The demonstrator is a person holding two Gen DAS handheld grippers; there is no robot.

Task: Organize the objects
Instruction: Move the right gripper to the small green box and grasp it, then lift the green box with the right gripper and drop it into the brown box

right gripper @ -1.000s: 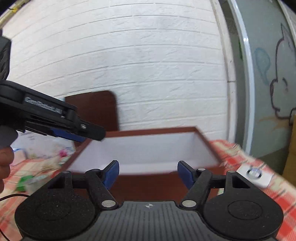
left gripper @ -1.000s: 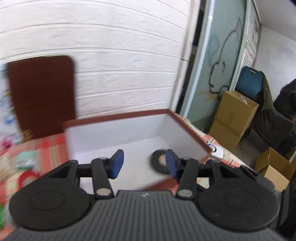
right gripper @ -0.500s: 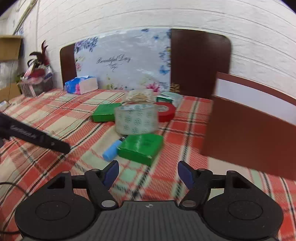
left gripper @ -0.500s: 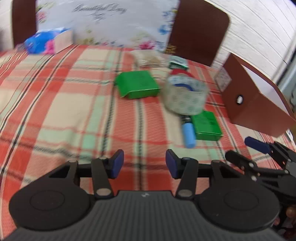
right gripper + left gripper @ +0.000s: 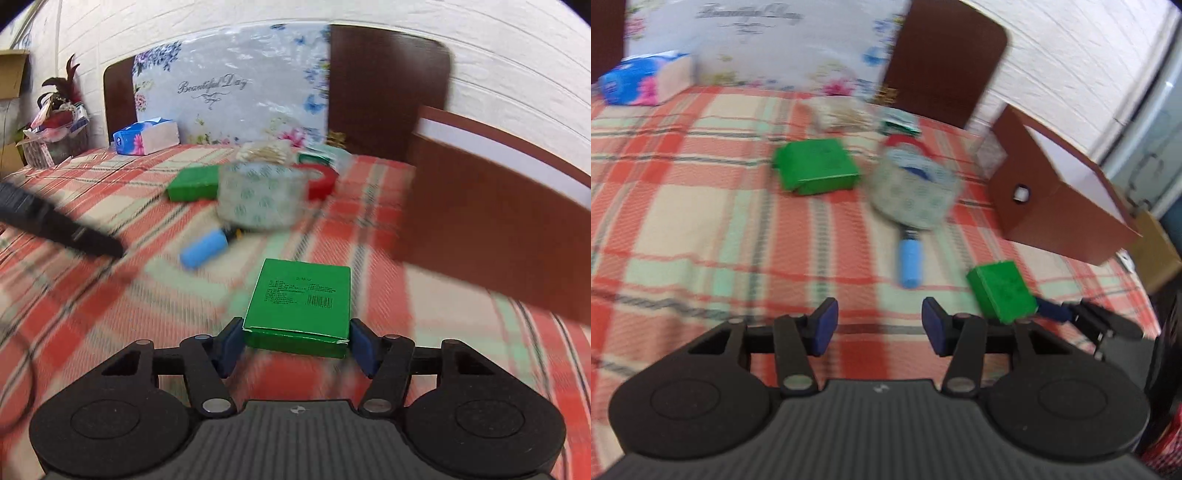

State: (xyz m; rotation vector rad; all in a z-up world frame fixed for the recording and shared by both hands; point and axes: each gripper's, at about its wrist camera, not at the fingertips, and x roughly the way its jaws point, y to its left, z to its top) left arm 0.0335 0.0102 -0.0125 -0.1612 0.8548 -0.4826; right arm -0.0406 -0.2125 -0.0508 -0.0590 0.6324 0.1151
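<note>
Right wrist view: my right gripper [image 5: 295, 341] is closing its jaws around the near end of a small green box [image 5: 301, 301] lying on the plaid tablecloth [image 5: 92, 295], pads at its sides (full contact I can't confirm). The brown box [image 5: 480, 229] stands just right. My left gripper [image 5: 875, 325] hangs parted, grasping nothing.

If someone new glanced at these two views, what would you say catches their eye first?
Probably the small green box set between the right gripper's closing jaws, low in the right wrist view. Beyond it on the plaid tablecloth sit a clear tape roll and a blue cylinder, with the open brown box to the right.
</note>
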